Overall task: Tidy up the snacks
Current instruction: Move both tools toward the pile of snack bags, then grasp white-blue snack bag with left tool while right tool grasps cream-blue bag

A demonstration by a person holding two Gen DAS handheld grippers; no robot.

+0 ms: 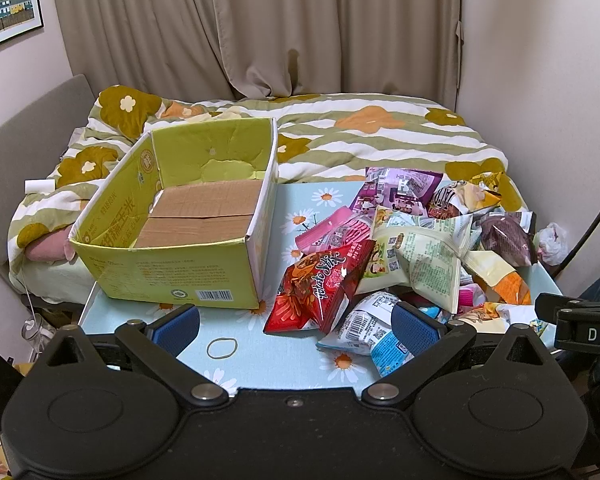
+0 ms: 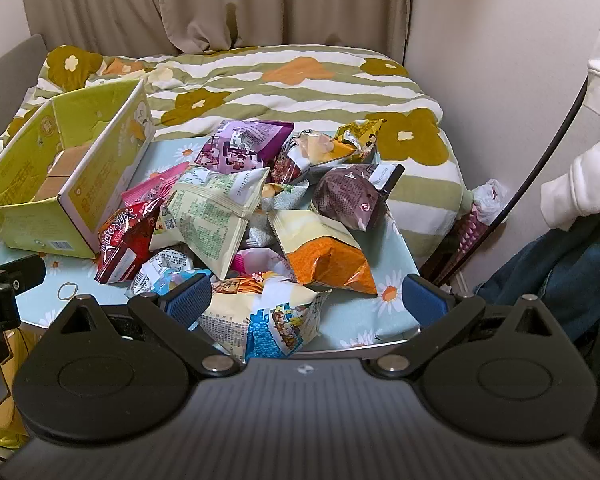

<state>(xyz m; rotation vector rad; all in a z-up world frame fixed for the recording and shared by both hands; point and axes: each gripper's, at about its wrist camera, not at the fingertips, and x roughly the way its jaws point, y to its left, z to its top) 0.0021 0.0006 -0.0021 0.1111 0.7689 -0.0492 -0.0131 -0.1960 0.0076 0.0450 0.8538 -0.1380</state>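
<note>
- A bed [image 1: 380, 136] with a flowered striped quilt fills the back of the room.
- A small table [image 1: 284, 360] in a daisy-print cloth stands in front of it.
- On its left side sits an open yellow-green cardboard box [image 1: 172, 272], nothing inside.
- Just right of the box, snack bags [image 2: 260, 208] lie heaped, a red packet [image 1: 320, 284] touching the box's corner.
- Left gripper [image 1: 296, 330] hangs spread wide, holding nothing.
- Right gripper [image 2: 308, 300] likewise gapes over the heap's near edge.
- A rubber band [image 1: 221, 347] lies near the table's front.

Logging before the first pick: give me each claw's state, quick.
Left claw: open, holding nothing, above the table near the rubber band.
Right claw: open, holding nothing, over the snack pile.
</note>
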